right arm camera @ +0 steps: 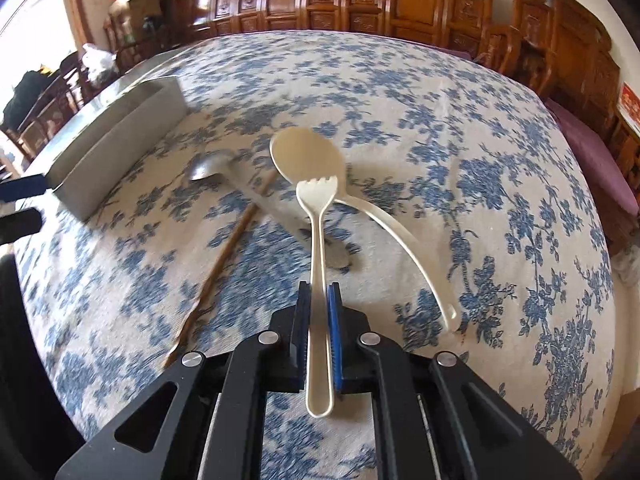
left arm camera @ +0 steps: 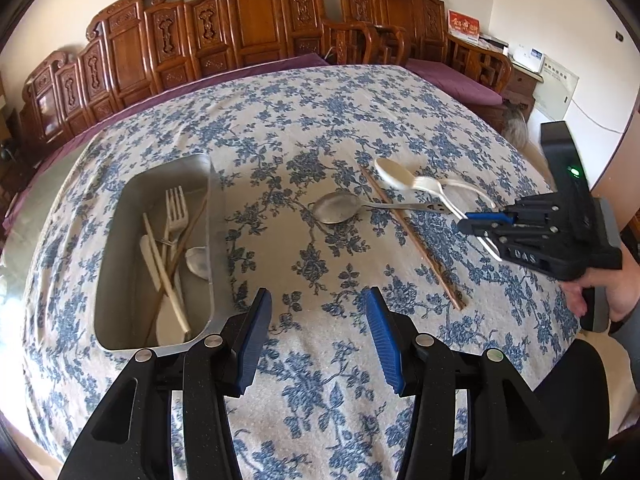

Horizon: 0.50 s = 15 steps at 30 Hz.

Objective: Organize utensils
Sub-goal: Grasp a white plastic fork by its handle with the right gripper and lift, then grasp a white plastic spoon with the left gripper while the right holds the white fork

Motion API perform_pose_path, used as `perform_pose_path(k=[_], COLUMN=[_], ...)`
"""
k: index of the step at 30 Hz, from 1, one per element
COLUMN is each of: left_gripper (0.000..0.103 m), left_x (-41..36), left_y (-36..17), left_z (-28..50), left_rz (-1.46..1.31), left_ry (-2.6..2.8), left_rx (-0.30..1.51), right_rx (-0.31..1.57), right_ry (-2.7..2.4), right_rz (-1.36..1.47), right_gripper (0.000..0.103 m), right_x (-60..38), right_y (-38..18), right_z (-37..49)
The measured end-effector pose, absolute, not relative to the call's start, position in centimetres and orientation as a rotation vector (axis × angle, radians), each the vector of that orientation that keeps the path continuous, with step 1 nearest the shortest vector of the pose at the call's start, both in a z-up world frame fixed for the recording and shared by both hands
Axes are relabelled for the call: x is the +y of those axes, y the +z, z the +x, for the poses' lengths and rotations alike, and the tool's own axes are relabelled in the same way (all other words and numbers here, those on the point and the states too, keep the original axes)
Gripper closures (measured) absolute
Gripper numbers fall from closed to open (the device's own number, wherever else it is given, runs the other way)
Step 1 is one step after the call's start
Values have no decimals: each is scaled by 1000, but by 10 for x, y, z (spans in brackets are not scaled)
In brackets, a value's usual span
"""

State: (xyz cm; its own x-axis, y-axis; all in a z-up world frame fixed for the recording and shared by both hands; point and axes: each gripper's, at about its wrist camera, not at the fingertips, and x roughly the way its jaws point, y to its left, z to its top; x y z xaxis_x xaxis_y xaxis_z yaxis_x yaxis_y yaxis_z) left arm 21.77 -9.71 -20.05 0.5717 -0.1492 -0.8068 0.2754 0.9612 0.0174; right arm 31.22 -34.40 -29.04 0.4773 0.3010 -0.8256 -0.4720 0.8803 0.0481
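Left view: left gripper point(left arm camera: 316, 336) hangs wide open and empty near the tray point(left arm camera: 120, 216), probably waiting its turn, while right view has the right gripper point(right arm camera: 319, 332) clamped on the spork point(right arm camera: 316, 240), lifted over the spoon point(right arm camera: 308, 156) for carrying.

1 tray point(left arm camera: 120, 216), 3 loose spoons/sporks, 1 chopstick pair point(left arm camera: 412, 236).

Home (carved wooden chairs point(left arm camera: 256, 20), tablecloth point(left arm camera: 320, 128)).
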Motion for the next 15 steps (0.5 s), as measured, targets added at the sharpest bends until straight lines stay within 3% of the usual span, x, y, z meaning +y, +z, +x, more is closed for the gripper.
perform_pose_path(k=[7,15], left_gripper=[56,56], left_x=[-118,-165], left_y=[-199,-196], left_z=[240,273], left_rz=[128,94], left_ry=[-264,-295], left_rx=[924,927], right_rx=[884,873], right_ry=[455,328], right_rz=[-94,-71], right_gripper=[93,92], right_x=[-380,-449], right_y=[-253,-247], right_z=[299,297])
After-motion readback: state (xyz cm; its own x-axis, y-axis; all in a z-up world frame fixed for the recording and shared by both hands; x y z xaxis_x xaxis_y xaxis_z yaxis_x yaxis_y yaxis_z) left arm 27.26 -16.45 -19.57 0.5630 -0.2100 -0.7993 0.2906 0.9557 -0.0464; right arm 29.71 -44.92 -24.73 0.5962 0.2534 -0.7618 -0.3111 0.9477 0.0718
